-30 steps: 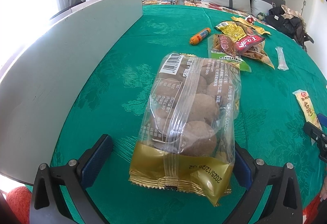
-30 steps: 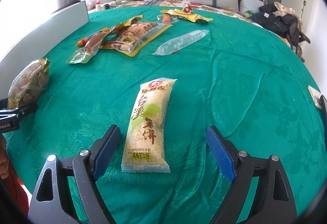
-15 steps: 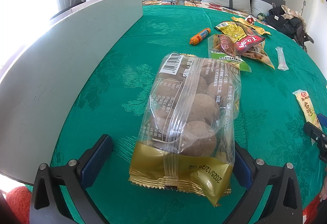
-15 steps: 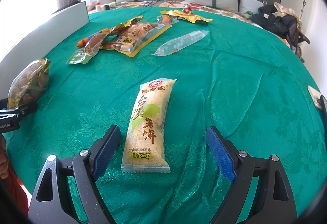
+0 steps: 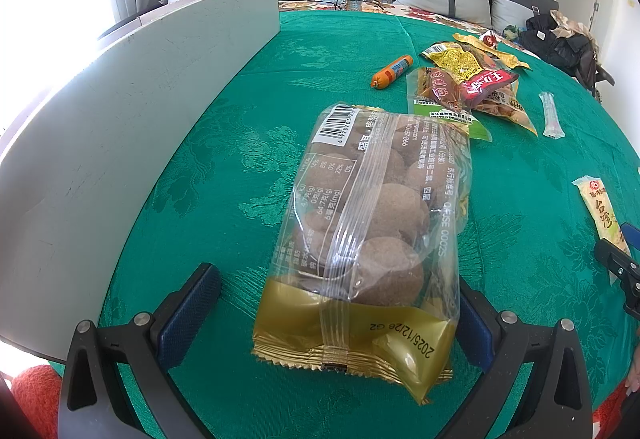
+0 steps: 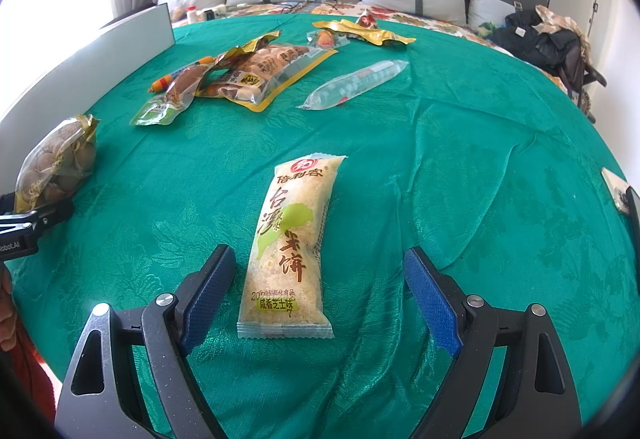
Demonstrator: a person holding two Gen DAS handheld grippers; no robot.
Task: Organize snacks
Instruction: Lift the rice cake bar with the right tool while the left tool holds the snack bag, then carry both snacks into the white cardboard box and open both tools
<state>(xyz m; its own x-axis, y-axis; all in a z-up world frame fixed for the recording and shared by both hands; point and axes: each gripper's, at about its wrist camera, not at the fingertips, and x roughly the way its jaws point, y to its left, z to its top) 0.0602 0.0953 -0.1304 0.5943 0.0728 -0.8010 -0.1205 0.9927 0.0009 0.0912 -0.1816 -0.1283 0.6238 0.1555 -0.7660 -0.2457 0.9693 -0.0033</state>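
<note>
A clear bag of round brown buns (image 5: 372,231) with a gold end lies on the green tablecloth between the wide-open fingers of my left gripper (image 5: 332,303); the pads do not press it. It also shows at the left of the right wrist view (image 6: 56,163). A long yellow rice-cracker packet (image 6: 290,243) lies between the open fingers of my right gripper (image 6: 320,279), untouched. It shows at the right edge of the left wrist view (image 5: 602,211).
A white board (image 5: 120,127) stands upright along the table's left edge. Further back lie an orange sausage (image 5: 392,72), a pile of snack packets (image 5: 472,87), a clear tube packet (image 6: 356,83) and gold wrappers (image 6: 364,33). A bed with pillows is behind.
</note>
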